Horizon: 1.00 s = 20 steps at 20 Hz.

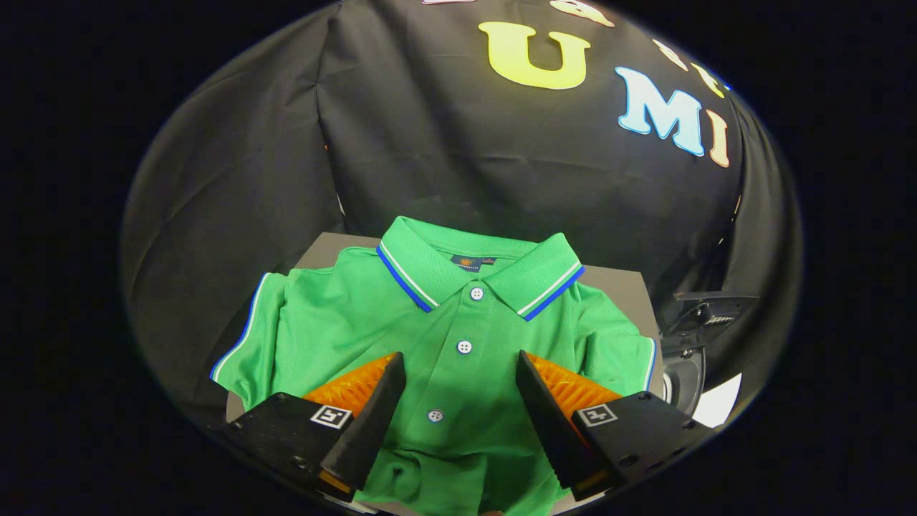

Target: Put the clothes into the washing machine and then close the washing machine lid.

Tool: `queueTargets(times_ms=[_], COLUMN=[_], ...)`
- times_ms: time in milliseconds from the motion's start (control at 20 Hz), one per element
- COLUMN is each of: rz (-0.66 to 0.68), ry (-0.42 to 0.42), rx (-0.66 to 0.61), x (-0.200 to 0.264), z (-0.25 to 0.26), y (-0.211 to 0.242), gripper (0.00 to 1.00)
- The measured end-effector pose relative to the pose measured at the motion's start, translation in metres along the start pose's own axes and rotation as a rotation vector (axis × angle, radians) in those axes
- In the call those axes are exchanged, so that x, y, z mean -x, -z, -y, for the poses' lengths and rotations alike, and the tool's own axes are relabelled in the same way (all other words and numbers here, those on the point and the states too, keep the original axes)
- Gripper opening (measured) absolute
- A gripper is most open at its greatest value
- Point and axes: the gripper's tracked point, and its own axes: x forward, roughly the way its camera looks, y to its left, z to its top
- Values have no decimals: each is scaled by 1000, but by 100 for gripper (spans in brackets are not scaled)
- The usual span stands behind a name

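A green polo shirt (458, 337) with a blue-and-white trimmed collar and white buttons lies folded on a grey table (617, 281). My gripper (458, 365) hangs over the shirt's button placket, open, with the fingers spread to either side of the buttons and nothing pressed between them. The black fingers (372, 423) have orange ribbed backs. To the right, beyond the table's edge, part of the washing machine (684, 373) shows as a dark lid and a round grey rim.
The black cloth wall (286, 165) rises close behind the table. A white patch (716, 403) lies low at the right beside the machine. The shirt's sleeves hang over the table's left and right sides.
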Motion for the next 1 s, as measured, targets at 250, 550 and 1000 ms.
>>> queueTargets(times_ms=[250, 550, 1000], rz=[14, 33, 131], ry=[0, -21, -4], rx=[11, 35, 149], x=[-1, -1, 1], z=[0, -6, -11], y=[-1, -2, -5], gripper=[98, 76, 2])
